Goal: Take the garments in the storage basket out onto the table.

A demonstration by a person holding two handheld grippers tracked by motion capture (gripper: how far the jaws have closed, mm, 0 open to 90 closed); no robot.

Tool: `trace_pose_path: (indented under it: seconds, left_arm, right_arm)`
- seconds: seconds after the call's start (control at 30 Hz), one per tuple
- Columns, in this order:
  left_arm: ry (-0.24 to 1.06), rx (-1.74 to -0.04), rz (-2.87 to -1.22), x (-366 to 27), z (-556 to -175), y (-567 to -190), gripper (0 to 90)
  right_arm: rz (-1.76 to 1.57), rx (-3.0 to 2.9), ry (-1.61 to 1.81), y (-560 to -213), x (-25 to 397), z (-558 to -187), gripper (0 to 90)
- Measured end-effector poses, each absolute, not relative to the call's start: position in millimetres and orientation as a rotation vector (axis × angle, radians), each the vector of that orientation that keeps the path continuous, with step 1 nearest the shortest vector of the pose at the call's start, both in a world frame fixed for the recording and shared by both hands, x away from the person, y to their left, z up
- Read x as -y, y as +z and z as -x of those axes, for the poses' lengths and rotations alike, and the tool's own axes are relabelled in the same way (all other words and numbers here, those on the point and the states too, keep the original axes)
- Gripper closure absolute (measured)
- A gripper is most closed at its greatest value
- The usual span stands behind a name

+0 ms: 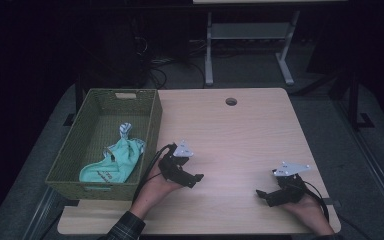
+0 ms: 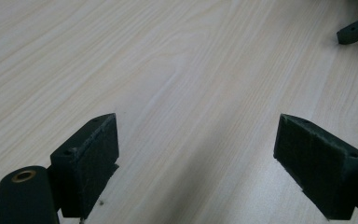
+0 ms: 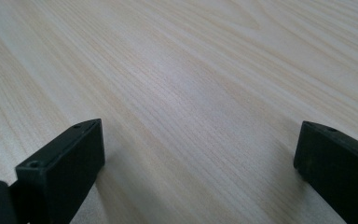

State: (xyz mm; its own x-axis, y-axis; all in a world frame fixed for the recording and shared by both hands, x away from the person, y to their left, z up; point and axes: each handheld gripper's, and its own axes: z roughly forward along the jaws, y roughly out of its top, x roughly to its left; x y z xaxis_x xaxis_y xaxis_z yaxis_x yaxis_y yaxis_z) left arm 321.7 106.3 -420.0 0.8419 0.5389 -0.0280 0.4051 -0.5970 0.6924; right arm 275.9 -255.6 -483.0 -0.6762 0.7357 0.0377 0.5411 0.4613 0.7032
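Mint cloth [image 1: 114,162] bears unreadable dark print; left tongs [image 1: 196,180] and right tongs [image 1: 263,195] gape empty.

Light wood-grain table [image 1: 240,130], rectangular with rounded corners. A round cable hole [image 1: 231,101] sits near the far edge, about midway along it. A green woven basket [image 1: 152,120] stands on the surface along the left edge, reaching from the far left corner almost to the near edge.

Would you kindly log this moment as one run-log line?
left gripper: open, empty, over table | right gripper: open, empty | mint cloth: in green basket | contact: none
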Motion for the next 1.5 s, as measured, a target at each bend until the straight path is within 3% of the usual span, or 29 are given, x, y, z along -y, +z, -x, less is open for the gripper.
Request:
trace_pose_path:
  seconds: [1.5]
  left_arm:
    - [0.226, -0.607, -2.256, -120.7, -339.0, -362.9, 13.6]
  right_arm:
    - [-1.101, -2.438, 1.027, -483.1, 255.4, -275.6, 1.4]
